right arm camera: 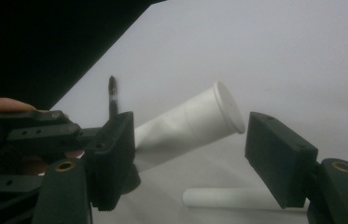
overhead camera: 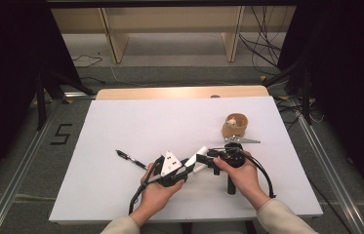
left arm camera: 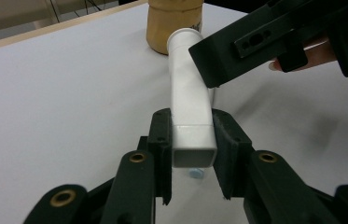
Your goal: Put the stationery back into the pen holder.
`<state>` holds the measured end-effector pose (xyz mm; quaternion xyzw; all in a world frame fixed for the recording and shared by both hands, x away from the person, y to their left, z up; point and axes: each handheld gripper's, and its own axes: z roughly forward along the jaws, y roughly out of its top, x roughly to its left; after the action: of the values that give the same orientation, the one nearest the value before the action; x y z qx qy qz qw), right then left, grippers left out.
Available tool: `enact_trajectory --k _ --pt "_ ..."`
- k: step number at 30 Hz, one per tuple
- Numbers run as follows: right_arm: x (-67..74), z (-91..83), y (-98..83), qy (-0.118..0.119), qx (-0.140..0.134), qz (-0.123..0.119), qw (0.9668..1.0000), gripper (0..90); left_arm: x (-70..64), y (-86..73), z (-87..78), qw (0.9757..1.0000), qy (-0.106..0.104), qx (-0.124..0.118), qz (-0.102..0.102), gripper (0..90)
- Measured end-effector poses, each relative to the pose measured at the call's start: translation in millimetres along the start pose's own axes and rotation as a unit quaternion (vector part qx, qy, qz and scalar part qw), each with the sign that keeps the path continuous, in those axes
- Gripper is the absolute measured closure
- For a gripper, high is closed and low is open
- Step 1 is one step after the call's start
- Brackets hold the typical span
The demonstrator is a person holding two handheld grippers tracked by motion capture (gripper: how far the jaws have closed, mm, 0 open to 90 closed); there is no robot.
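A white tube (left arm camera: 189,102) with a square base and a round capped end slants up over the white table. My left gripper (left arm camera: 192,140) is shut on its square base, one pad on each side. In the right gripper view, the capped end of the tube (right arm camera: 195,123) sits between the jaws of my right gripper (right arm camera: 192,135), which stands open with a gap at the right pad. From above, the left gripper (overhead camera: 189,163) and the right gripper (overhead camera: 207,157) meet tip to tip around the tube (overhead camera: 200,152).
A short white rod (right arm camera: 237,198) lies on the table under the tube. A black pen (overhead camera: 131,159) lies to the left. A round wooden cup (overhead camera: 234,126) with a small thing inside stands behind the right hand. The white table sheet (overhead camera: 121,122) spreads beyond them.
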<state>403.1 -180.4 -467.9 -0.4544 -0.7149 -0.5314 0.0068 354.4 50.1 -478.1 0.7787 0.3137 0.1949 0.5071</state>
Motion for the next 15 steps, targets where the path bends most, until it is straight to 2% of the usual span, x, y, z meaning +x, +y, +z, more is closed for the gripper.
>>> enact_trajectory --k 9,15 --pt "-1.2 4.7 -0.5 0.017 -0.007 0.028 0.9994 34.4 -4.4 0.9 0.0 0.9999 -0.004 -0.008 -0.005 70.9" --pt "-2.1 4.4 -0.1 0.020 -0.012 0.049 0.9985 38.8 -5.4 1.0 -0.2 0.9999 0.001 -0.011 -0.006 70.9"
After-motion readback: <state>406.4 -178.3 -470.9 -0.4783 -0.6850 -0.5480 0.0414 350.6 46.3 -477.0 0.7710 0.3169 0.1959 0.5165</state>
